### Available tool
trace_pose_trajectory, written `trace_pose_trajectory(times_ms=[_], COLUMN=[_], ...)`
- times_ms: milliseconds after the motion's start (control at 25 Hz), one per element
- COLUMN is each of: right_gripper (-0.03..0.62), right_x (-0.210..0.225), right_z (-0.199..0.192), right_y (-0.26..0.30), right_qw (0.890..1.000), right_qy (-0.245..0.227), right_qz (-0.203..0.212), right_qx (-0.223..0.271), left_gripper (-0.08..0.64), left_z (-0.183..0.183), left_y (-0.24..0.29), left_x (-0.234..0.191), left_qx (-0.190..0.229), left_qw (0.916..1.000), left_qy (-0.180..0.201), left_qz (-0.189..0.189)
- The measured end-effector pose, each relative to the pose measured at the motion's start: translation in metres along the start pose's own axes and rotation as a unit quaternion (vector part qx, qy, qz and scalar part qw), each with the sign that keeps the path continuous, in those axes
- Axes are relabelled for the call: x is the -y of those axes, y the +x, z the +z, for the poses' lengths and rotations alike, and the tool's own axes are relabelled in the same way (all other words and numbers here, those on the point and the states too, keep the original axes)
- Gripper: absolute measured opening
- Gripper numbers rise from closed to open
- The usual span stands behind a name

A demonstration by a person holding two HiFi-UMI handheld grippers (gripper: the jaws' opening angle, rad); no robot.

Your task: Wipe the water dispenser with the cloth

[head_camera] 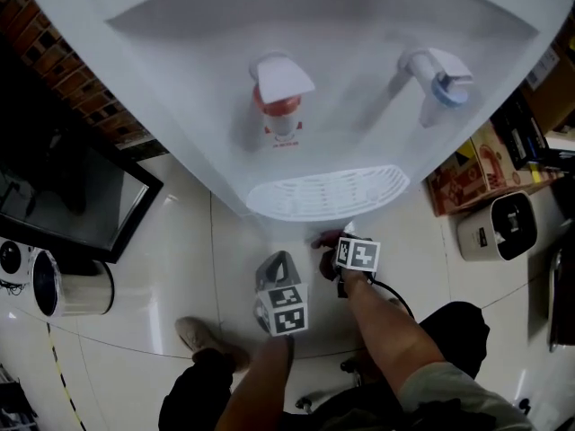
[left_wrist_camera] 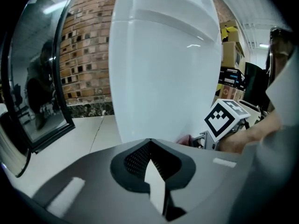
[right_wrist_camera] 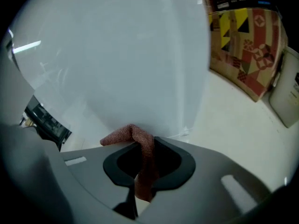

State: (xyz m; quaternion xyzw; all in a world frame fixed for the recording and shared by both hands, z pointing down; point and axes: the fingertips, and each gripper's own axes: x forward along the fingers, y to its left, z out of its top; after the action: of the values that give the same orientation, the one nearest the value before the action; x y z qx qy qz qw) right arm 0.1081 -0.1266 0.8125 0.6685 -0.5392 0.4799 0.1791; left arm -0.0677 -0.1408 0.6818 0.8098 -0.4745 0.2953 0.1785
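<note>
The white water dispenser (head_camera: 341,34) fills the top of the head view, with a red tap (head_camera: 281,92), a blue tap (head_camera: 442,79) and a slotted drip tray (head_camera: 323,194). Below the tray, my right gripper (head_camera: 331,248) is shut on a reddish-brown cloth (head_camera: 323,240). In the right gripper view the cloth (right_wrist_camera: 141,146) sticks up between the jaws, right at the dispenser's white front (right_wrist_camera: 117,55). My left gripper (head_camera: 274,266) hangs just left of it, jaws shut and empty (left_wrist_camera: 149,143), facing the dispenser body (left_wrist_camera: 163,69). The right gripper's marker cube (left_wrist_camera: 225,118) shows beside it.
A black-framed screen (head_camera: 72,196) leans at the left by a brick wall (left_wrist_camera: 88,55). A white cylindrical appliance (head_camera: 67,285) sits on the tiled floor. Cardboard boxes (head_camera: 476,164) and a white appliance (head_camera: 499,227) stand at the right. The person's shoe (head_camera: 202,338) is near the left gripper.
</note>
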Motion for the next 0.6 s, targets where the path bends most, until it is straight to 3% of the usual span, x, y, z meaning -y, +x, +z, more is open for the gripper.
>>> trace_pose_trajectory(times_ms=[320, 600], right_gripper=[0.058, 0.058], right_x=[0.081, 0.098], right_z=[0.024, 0.029], right_y=[-0.017, -0.015], right_qw=[0.997, 0.997], right_qy=[0.048, 0.028], right_qz=[-0.06, -0.071], right_qx=[0.02, 0.008], left_gripper=[0.0, 0.0], left_z=[0.014, 0.017], left_y=[0.014, 0.018], left_x=[0.057, 0.07], left_qx=[0.004, 0.008], left_qw=[0.9992, 0.9994], left_qy=[0.014, -0.008], left_qz=[-0.036, -0.032])
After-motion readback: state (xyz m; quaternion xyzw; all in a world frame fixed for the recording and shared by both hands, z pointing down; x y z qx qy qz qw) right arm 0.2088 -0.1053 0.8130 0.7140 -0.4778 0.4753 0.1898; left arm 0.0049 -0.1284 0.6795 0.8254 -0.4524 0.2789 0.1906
